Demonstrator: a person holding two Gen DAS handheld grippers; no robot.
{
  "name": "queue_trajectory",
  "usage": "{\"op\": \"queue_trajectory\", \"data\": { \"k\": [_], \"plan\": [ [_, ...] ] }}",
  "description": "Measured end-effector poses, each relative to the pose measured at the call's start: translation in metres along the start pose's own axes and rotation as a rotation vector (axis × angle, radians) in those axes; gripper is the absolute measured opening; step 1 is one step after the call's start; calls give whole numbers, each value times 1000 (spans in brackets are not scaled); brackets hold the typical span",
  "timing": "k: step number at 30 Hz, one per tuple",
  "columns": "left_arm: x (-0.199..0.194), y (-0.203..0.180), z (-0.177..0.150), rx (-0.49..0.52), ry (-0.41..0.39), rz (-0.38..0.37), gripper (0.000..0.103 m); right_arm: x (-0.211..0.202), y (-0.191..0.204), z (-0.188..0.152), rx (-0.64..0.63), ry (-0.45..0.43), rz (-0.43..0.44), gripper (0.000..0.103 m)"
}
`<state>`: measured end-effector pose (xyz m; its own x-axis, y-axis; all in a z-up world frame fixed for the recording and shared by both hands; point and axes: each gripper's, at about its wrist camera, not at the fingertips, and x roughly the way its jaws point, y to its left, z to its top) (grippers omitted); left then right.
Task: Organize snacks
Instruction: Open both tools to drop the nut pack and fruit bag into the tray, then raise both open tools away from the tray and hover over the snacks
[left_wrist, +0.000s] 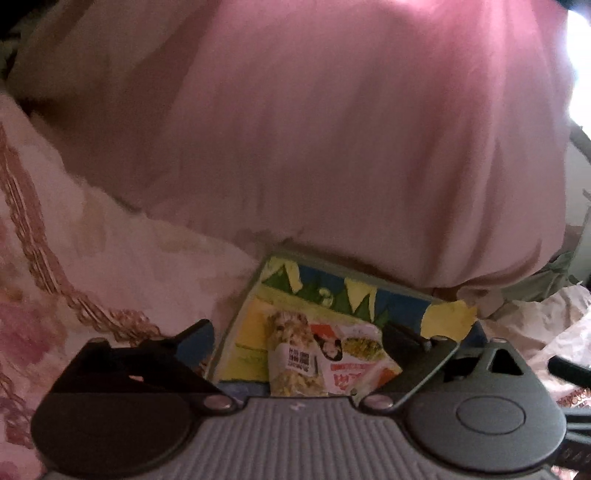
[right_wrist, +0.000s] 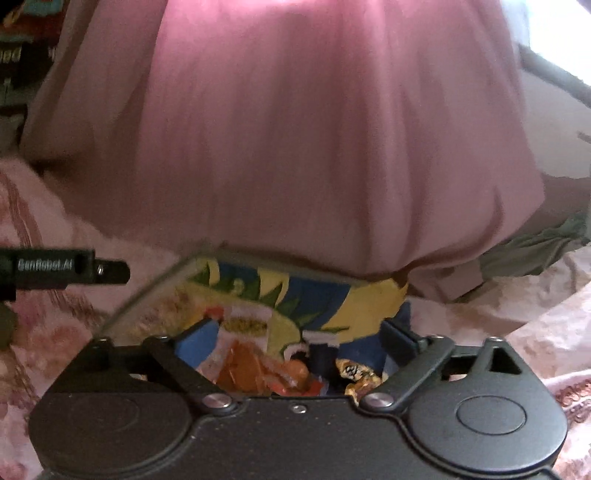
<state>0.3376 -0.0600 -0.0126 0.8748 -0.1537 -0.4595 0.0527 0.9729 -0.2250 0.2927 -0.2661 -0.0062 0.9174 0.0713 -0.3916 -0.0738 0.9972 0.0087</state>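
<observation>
A colourful cardboard box (left_wrist: 242, 325) printed in blue, yellow and green lies on the bedding. In the left wrist view a snack packet (left_wrist: 306, 365) with a cereal picture and a barcode label rests in it. My left gripper (left_wrist: 299, 334) hangs above that packet, jaws wide open and off it. The right wrist view shows the same box (right_wrist: 147, 299) holding orange-wrapped snacks (right_wrist: 255, 369) and a gold-wrapped sweet (right_wrist: 354, 373). Above them my right gripper (right_wrist: 299, 332) stands open, nothing between its pads.
A person's pink garment (left_wrist: 332, 129) fills the upper part of both views, just behind the box. Pink floral bedding (left_wrist: 74, 258) spreads left and right. A black bar of the other gripper (right_wrist: 66, 271) juts in from the left of the right wrist view.
</observation>
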Motion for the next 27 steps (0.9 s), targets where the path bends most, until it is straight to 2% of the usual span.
{"op": "queue_trajectory", "data": {
  "k": [7, 12, 19, 27],
  "plan": [
    [-57, -8, 4, 52, -96, 34, 103, -59, -3, 9, 57, -100, 2, 102],
    [-103, -2, -7, 67, -135, 64, 103, -99, -4, 5, 112, -118, 35, 102],
    [-150, 13, -30, 91, -118, 93, 103, -146, 6, -11, 64, -130, 9, 102],
    [-190, 27, -68, 117, -25, 152, 103, -187, 17, -37, 56, -96, 5, 102]
  ]
}}
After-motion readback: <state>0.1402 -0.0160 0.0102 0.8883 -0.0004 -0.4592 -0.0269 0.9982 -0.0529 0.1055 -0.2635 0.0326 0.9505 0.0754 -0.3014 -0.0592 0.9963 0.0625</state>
